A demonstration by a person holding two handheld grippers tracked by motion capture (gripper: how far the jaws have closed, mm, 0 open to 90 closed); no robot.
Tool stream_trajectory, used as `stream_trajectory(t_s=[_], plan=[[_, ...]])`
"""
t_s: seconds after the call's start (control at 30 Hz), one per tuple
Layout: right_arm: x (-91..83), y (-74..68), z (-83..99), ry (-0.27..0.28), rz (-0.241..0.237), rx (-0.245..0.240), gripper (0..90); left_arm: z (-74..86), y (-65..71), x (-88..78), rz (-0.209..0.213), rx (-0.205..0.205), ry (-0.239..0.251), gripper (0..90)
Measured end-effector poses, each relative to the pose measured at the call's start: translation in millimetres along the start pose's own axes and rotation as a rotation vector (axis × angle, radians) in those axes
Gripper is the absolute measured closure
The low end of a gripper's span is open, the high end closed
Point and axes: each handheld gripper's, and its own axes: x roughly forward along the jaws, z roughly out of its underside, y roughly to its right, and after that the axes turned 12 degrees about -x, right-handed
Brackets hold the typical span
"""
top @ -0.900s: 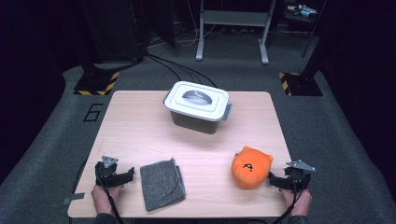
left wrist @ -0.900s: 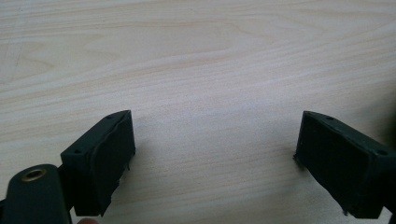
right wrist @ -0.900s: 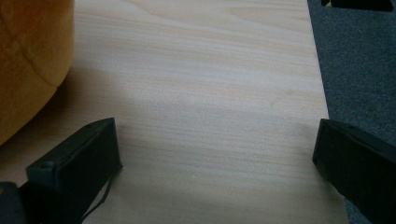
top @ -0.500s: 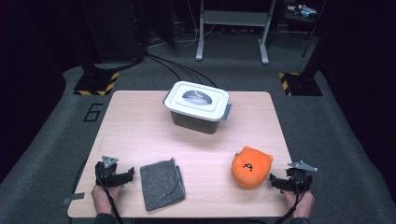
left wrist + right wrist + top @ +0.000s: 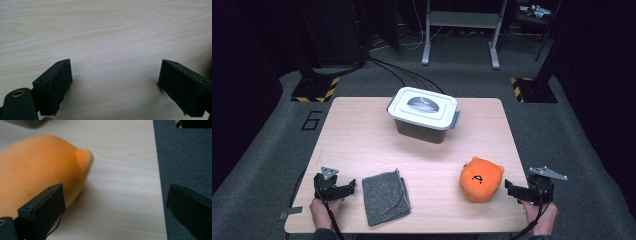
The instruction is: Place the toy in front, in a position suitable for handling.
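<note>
Right tongs slid back a bit from the orange plush, jaws wide; left tongs also wide over bare tabletop, probably just lining up

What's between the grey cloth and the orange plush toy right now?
Nothing: in the high view, bare wooden table runs from the grey cloth to the orange plush toy. The lidded box sits farther back, off that line.

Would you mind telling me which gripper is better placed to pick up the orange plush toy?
Right: the right gripper sits open beside the orange plush toy; the left gripper is across the table.
</note>
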Motion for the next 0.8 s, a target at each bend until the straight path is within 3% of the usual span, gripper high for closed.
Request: stream_trajectory(t_s=[0.23,0.47,0.57,0.63,0.8], plan=[[-7.1,-30.2,-30.5,0.021,-0.083,-0.031,1.6,0.0,0.0,0.1,0.0,-0.001,0.001,11.7],[11.1,-72.5,-49.2,0.003,-0.188,-0.061,2.3,0.0,0.0,0.0,0.0,-0.001,0.0,11.7],[22.0,-81.4,-47.0,-0.033,-0.166,-0.076,2.7,0.0,0.0,0.0,0.0,-0.001,0.0,11.7],[27.7,-83.0,-44.2,-0.052,-0.118,-0.071,3.8,0.0,0.0,0.0,0.0,-0.001,0.0,11.7],[38.4,-73.5,-33.7,-0.081,-0.11,-0.029,14.1,0.0,0.0,0.0,0.0,0.0,0.0,11.7]])
